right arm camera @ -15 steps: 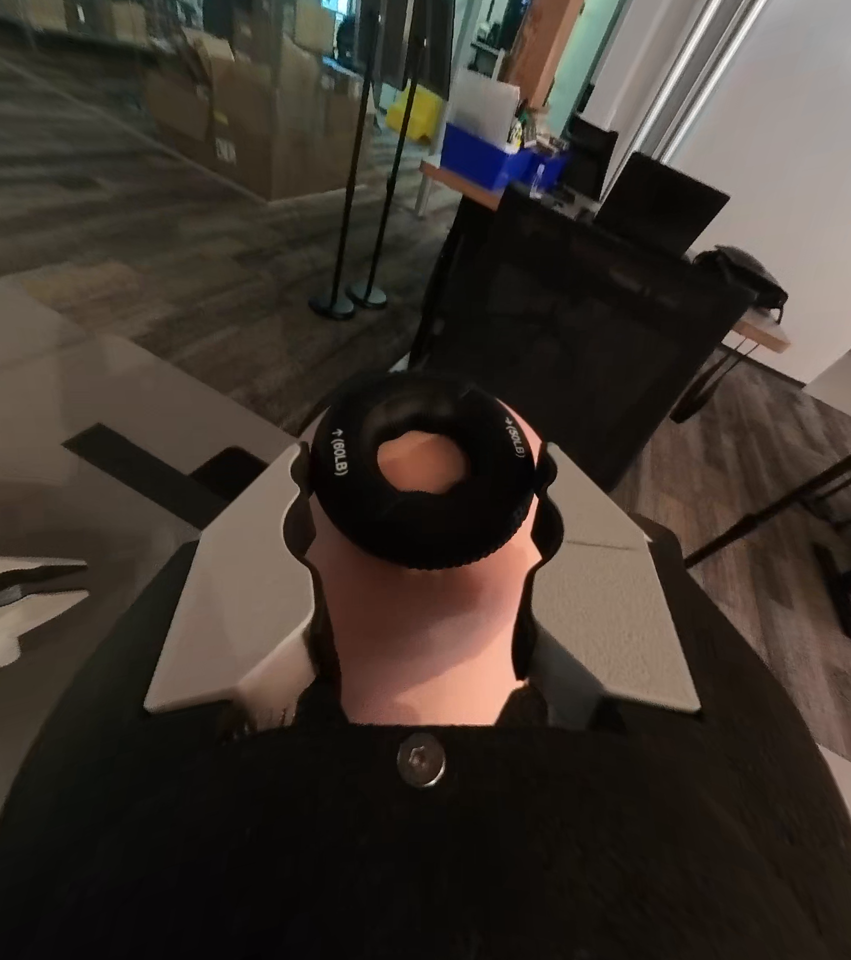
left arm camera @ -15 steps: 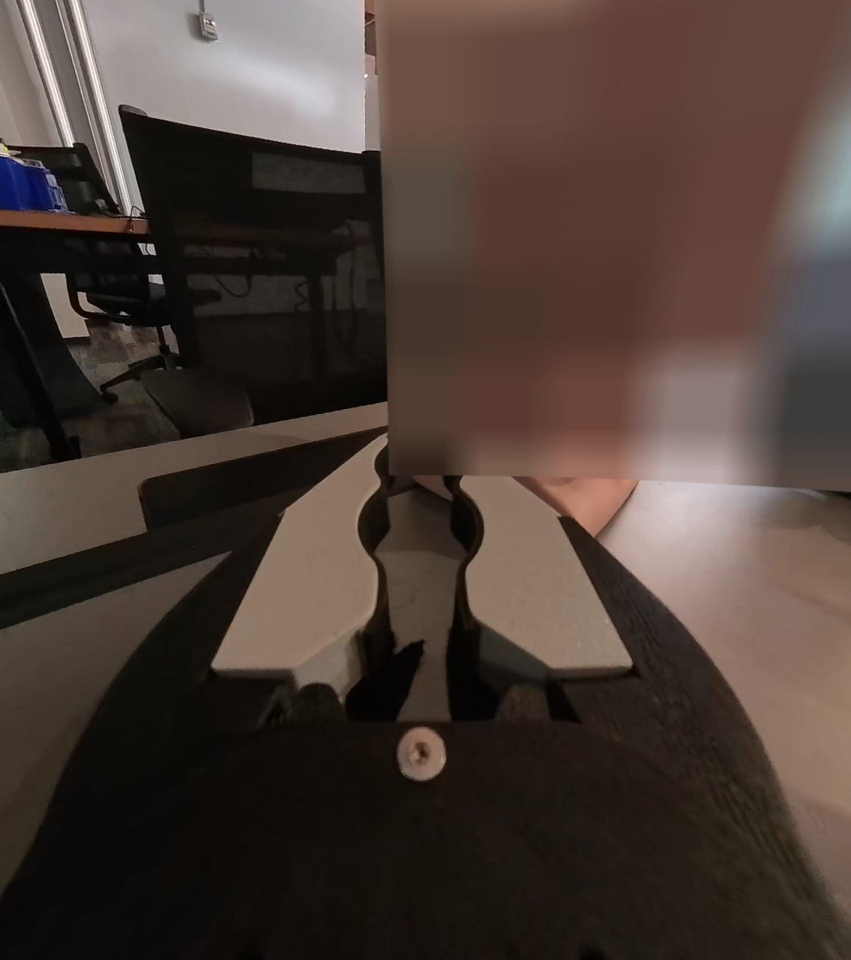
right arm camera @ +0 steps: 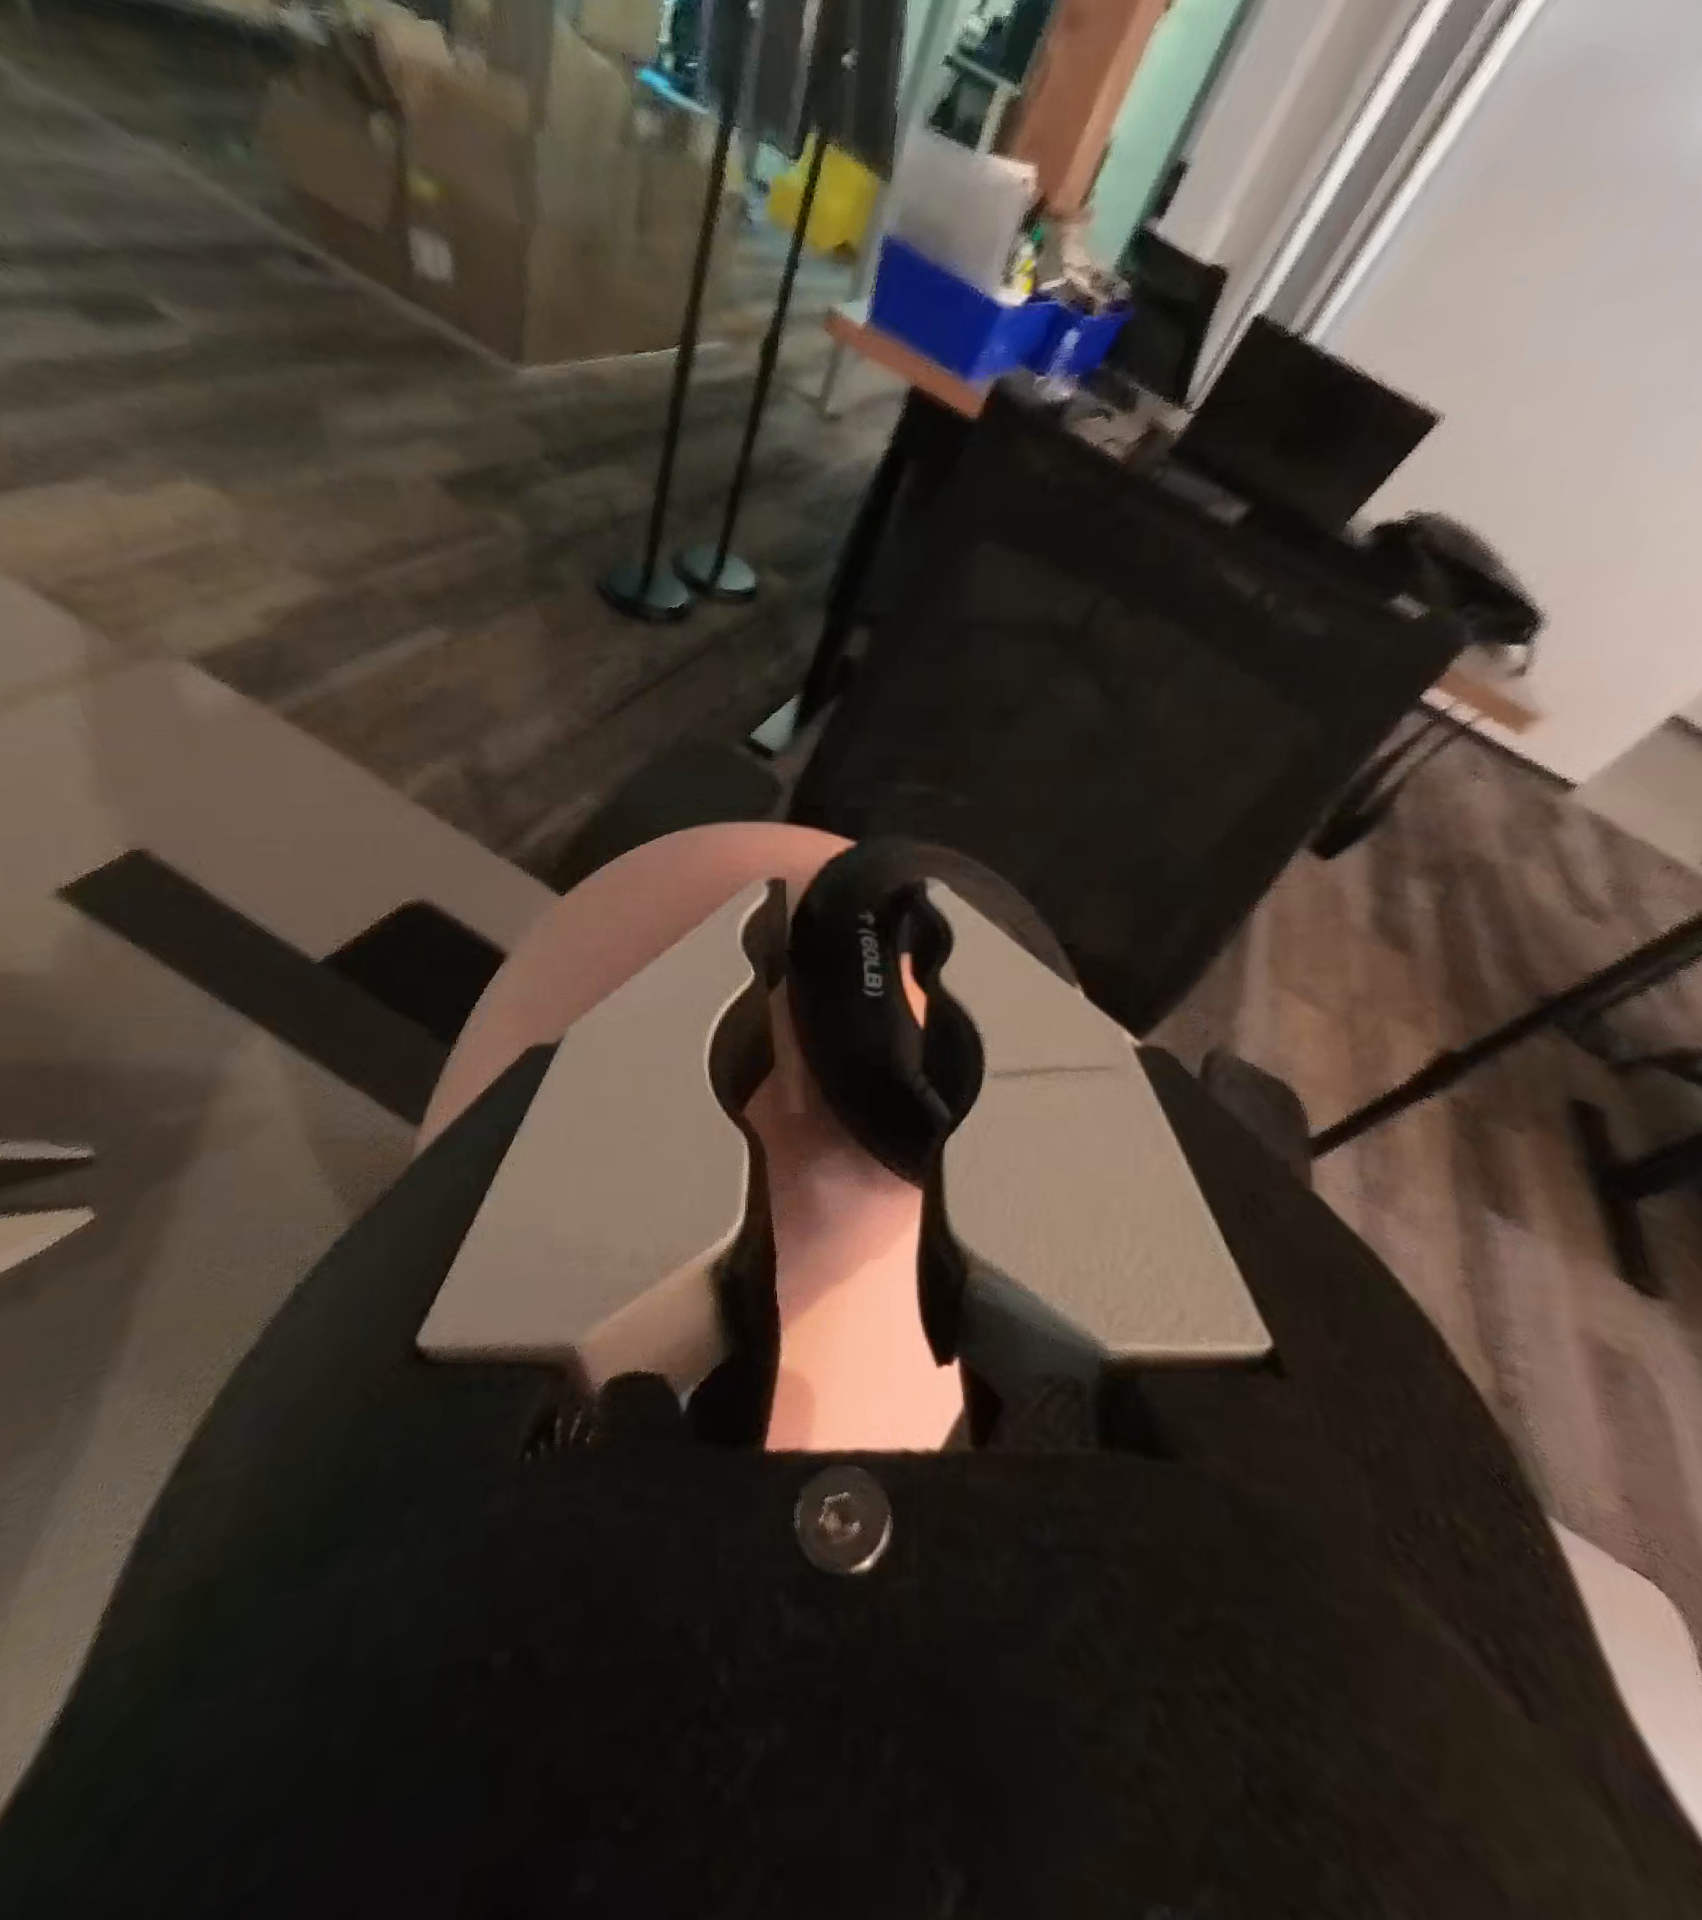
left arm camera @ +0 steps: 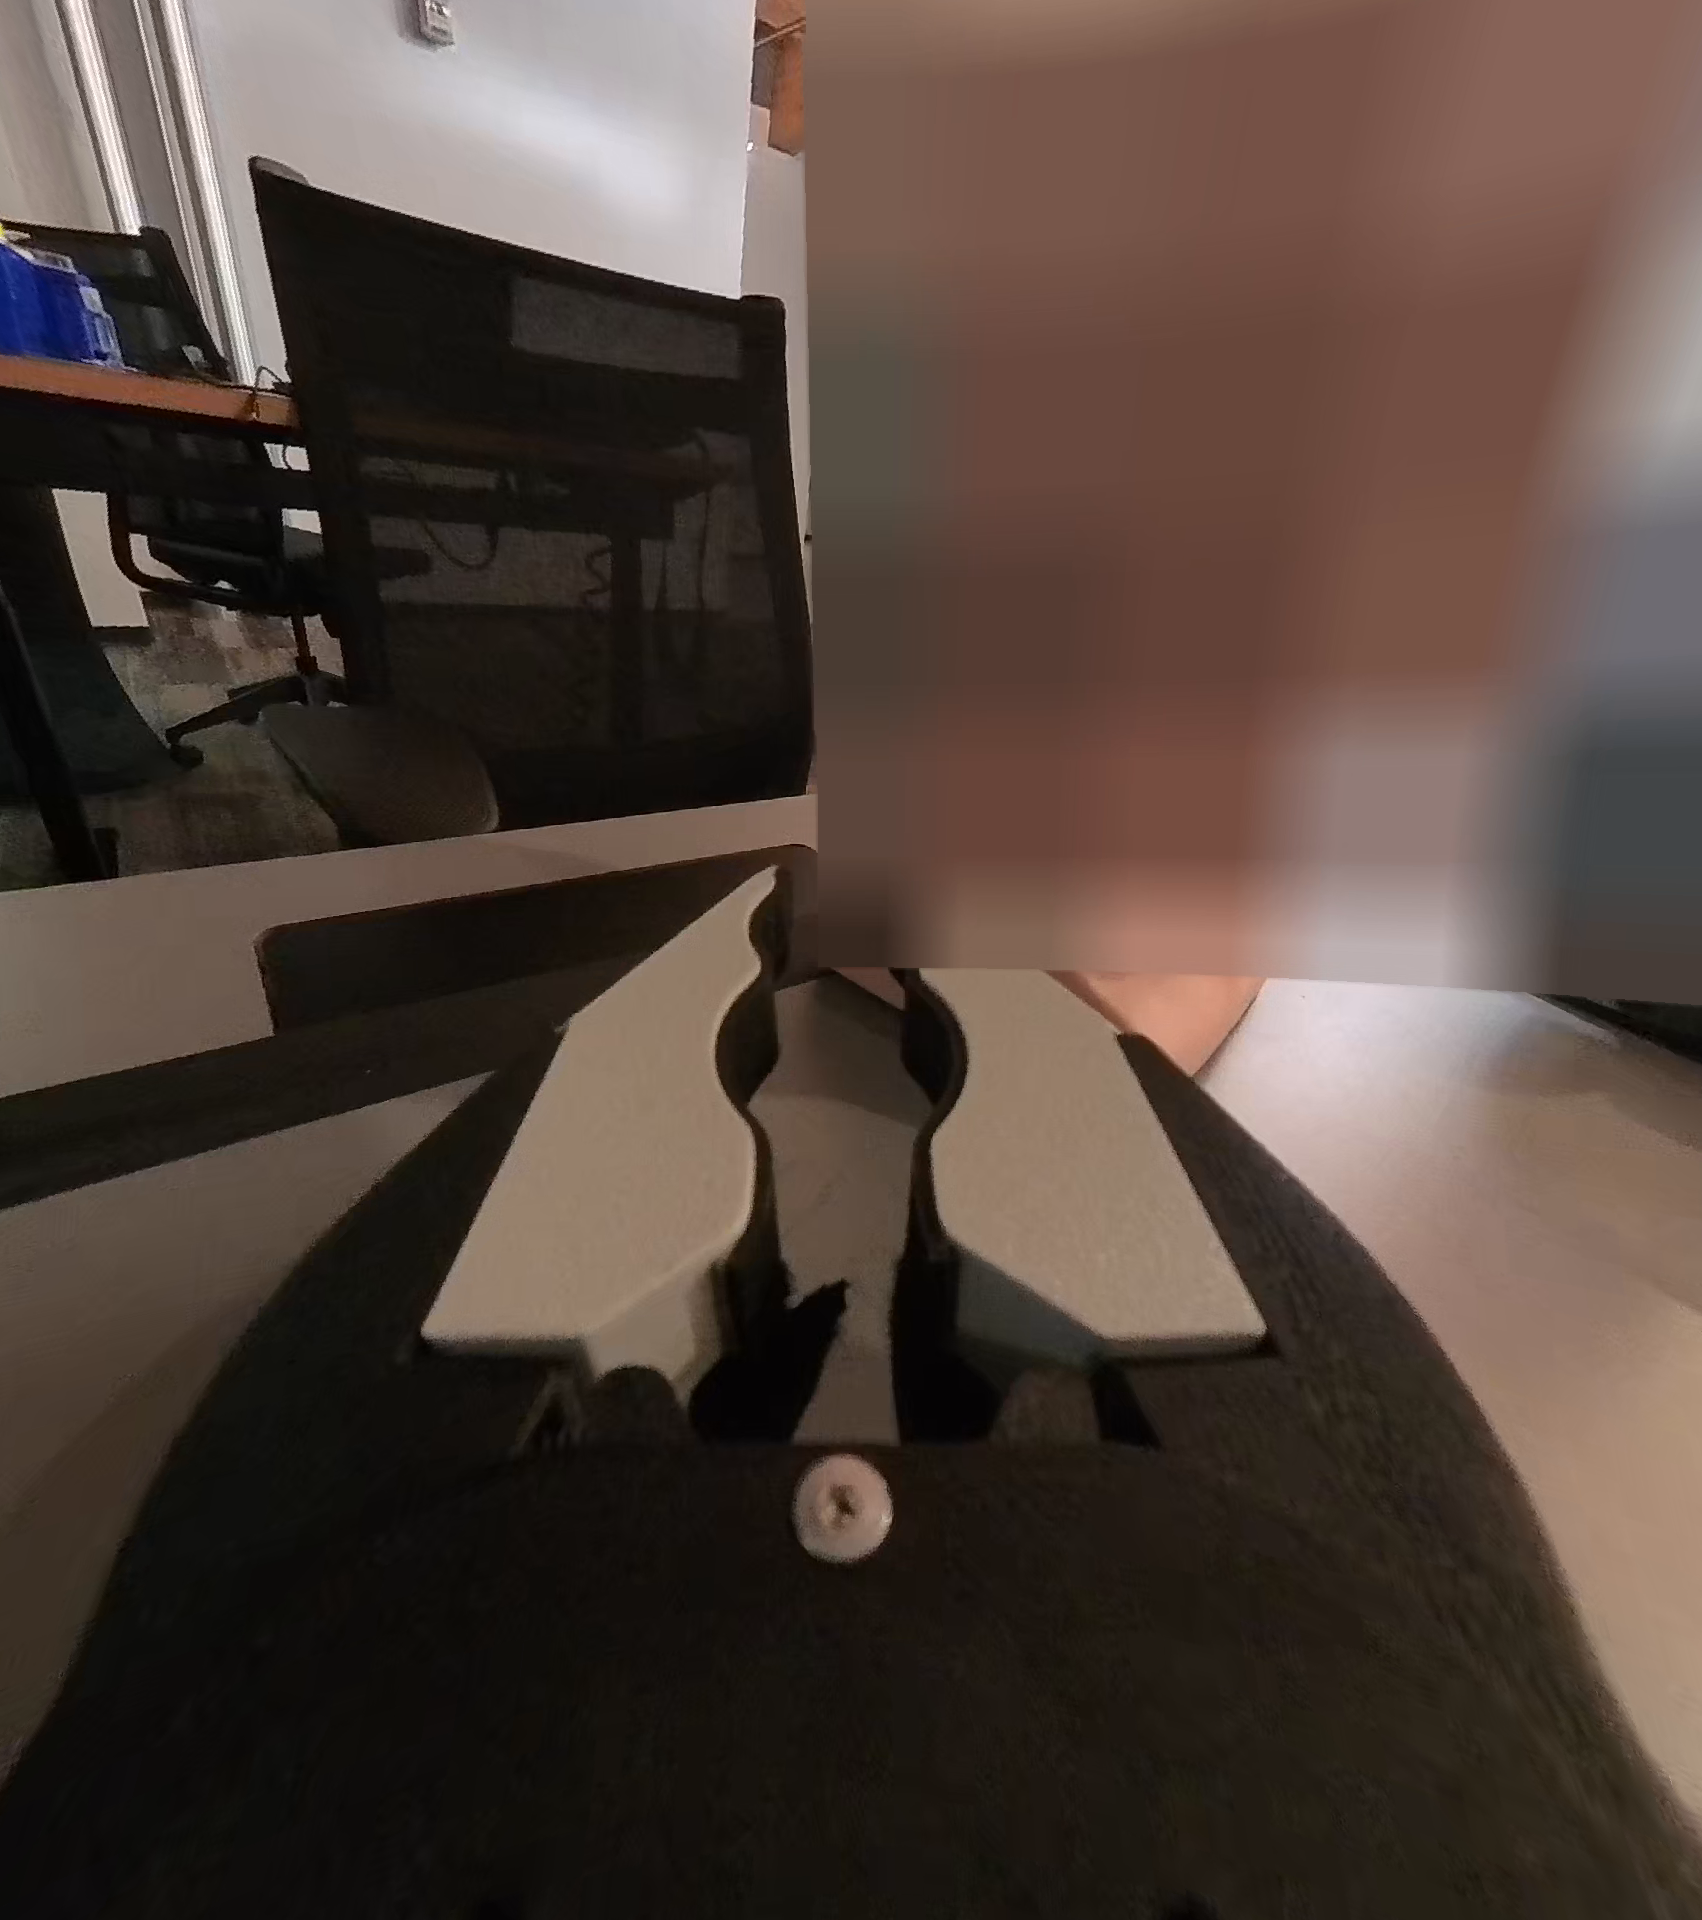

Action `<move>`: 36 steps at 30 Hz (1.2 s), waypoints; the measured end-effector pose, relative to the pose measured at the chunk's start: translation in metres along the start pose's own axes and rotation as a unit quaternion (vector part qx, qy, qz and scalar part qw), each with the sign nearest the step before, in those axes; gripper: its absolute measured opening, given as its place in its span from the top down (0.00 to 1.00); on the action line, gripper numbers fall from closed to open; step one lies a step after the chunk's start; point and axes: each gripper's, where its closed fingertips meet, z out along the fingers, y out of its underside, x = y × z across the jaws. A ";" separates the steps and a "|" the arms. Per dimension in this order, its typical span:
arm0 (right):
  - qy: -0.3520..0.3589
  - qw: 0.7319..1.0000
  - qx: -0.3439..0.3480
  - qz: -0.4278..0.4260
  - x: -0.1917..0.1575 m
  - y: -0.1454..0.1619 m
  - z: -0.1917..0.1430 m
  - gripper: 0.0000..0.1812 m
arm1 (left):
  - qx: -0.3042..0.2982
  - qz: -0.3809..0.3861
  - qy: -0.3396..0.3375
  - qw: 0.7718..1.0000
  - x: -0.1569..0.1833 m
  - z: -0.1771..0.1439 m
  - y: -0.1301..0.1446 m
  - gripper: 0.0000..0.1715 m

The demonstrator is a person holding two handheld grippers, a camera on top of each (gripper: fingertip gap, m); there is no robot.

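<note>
The right tool [right arm camera: 852, 997] squeezes a black rubber ring [right arm camera: 868, 1023] flat above a pink disc [right arm camera: 618, 935]; the left tool [left arm camera: 842, 997] rests on the tabletop [left arm camera: 1449, 1195], slightly parted, empty.

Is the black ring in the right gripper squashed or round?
Squashed: the right gripper pinches the black ring into a narrow, buckled loop.

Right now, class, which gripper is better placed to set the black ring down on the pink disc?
Right. The right gripper squeezes the black ring above the pink disc; the left gripper is empty.
</note>
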 end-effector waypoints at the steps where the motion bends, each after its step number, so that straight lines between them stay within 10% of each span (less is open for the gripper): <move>1: -0.014 1.000 -0.004 0.001 -0.003 0.000 0.000 0.89 | -0.001 -0.001 0.001 1.000 0.000 0.000 0.000 0.91; 14: -0.072 0.991 -0.071 -0.092 -0.020 0.002 0.003 1.00 | -0.003 -0.008 0.003 1.000 -0.001 0.001 0.001 0.91; 22: -0.122 0.989 -0.053 -0.065 -0.008 -0.020 -0.016 0.79 | -0.004 -0.013 0.005 1.000 -0.001 0.002 0.002 0.90; 36: -0.184 0.936 -0.276 -0.116 -0.005 0.020 -0.011 0.90 | -0.003 -0.035 0.005 0.999 -0.005 0.003 0.002 0.90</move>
